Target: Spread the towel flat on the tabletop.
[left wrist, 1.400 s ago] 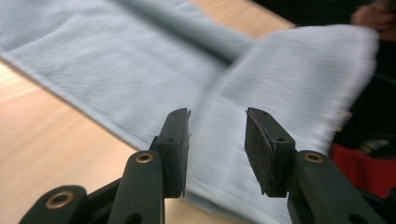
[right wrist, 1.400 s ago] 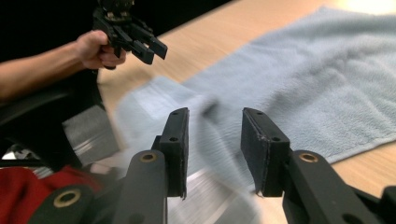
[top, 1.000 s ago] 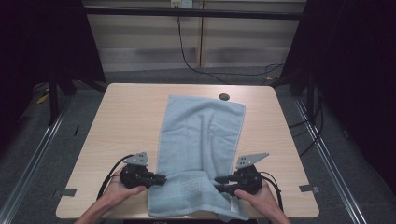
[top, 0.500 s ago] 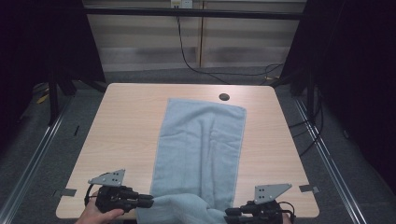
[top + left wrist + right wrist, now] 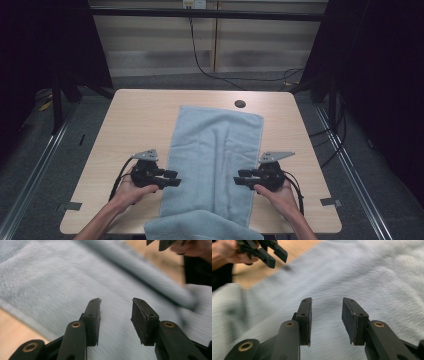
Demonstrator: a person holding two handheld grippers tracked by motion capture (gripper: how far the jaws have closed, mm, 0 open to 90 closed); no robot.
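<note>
**Both claws open at the edges of the towel**

My left claw (image 5: pixel 174 180) hovers at the left edge of the light blue terry-cloth towel (image 5: pixel 215 150), its jaws parted with a clear gap and gripping nothing; in the left gripper view (image 5: pixel 115 315) the nap lies directly beneath and ahead of the pads. My right claw (image 5: pixel 240 178) faces it from the towel's right edge, equally open and empty (image 5: pixel 326 315). The towel spreads lengthwise between the two claws on the pale wooden table (image 5: pixel 135 120), its near end hanging over the table edge behind my claws. A small dark round grommet (image 5: pixel 240 104) sits beyond the towel's far end.
</note>
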